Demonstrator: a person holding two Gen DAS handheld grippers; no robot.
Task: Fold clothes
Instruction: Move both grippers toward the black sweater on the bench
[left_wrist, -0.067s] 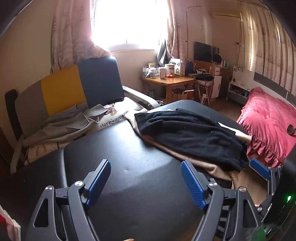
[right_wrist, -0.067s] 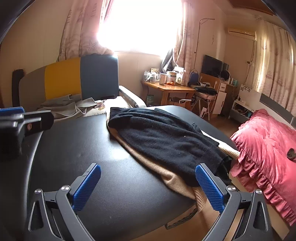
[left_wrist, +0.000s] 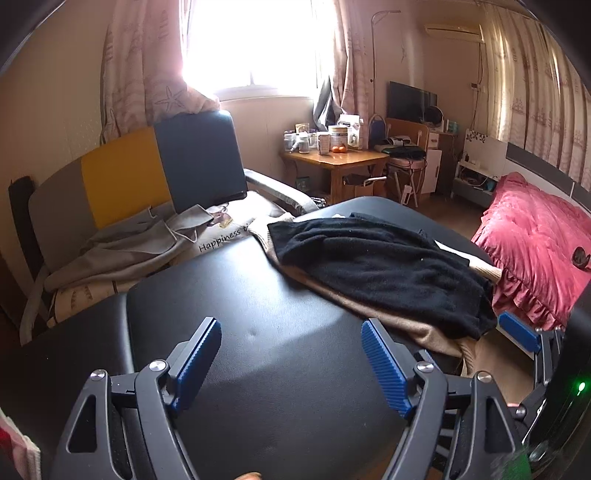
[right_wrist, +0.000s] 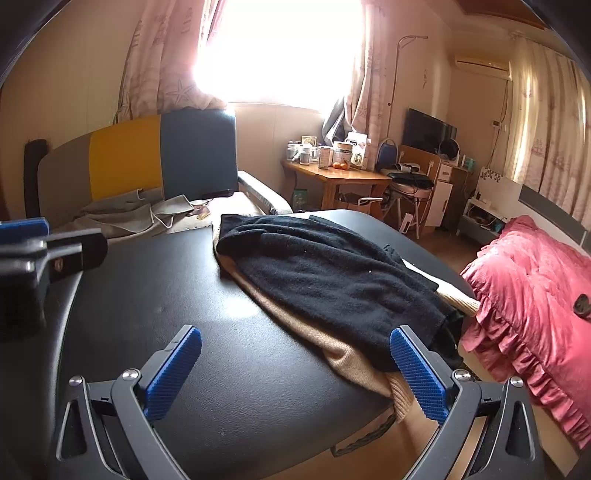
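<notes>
A black knit garment (left_wrist: 384, 266) lies spread on top of a tan knit garment (left_wrist: 417, 328) on the right part of a black padded table (left_wrist: 280, 369). Both also show in the right wrist view: the black garment (right_wrist: 332, 273) and the tan garment (right_wrist: 343, 354), which hangs over the table's near right edge. My left gripper (left_wrist: 291, 358) is open and empty above the bare table, left of the clothes. My right gripper (right_wrist: 295, 369) is open and empty near the clothes' front edge. It shows at the right edge of the left view (left_wrist: 517, 332).
A sofa with yellow and blue cushions (left_wrist: 155, 173) and grey cloths (left_wrist: 129, 247) stands behind the table. A pink quilted bed (left_wrist: 535, 243) is at the right. A wooden table with jars (left_wrist: 332, 155) stands by the window.
</notes>
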